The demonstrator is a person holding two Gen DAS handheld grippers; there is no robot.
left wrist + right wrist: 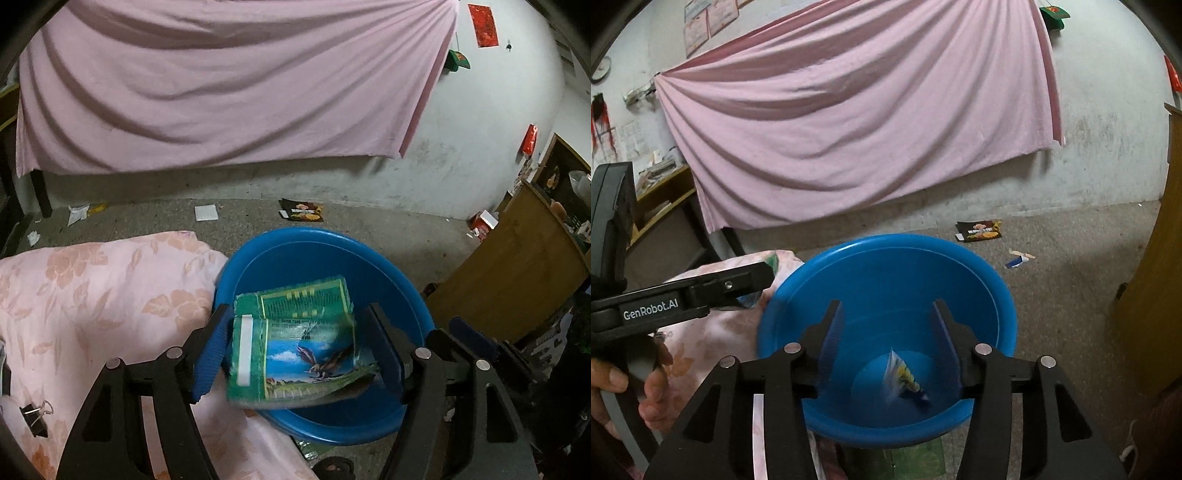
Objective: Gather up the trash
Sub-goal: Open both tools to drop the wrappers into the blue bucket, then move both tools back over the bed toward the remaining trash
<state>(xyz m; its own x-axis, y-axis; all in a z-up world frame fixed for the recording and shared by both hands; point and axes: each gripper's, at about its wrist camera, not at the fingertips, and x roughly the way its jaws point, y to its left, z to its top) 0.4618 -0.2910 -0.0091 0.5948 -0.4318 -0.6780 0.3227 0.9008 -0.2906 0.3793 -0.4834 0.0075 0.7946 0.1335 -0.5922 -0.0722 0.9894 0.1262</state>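
Observation:
A blue plastic basin (399,295) (886,266) stands on the floor beside a bed. My left gripper (297,310) hangs over it with its jaws apart. Between them is a green pack with an eagle picture (295,354), blurred, touching the left pad (208,354), with a gap at the right pad. Seen from the right wrist view, a finger (731,282) of the left gripper crosses the basin's left rim. My right gripper (886,304) is open above the basin. A small blue and yellow wrapper (905,380), blurred, is low in the basin, free of both pads.
A pink floral quilt (92,295) lies left of the basin, with a binder clip (35,415) on it. On the floor lie a dark snack wrapper (301,210) (979,230), a white paper (205,213) and a small blue-white scrap (1019,258). A wooden board (517,277) stands to the right.

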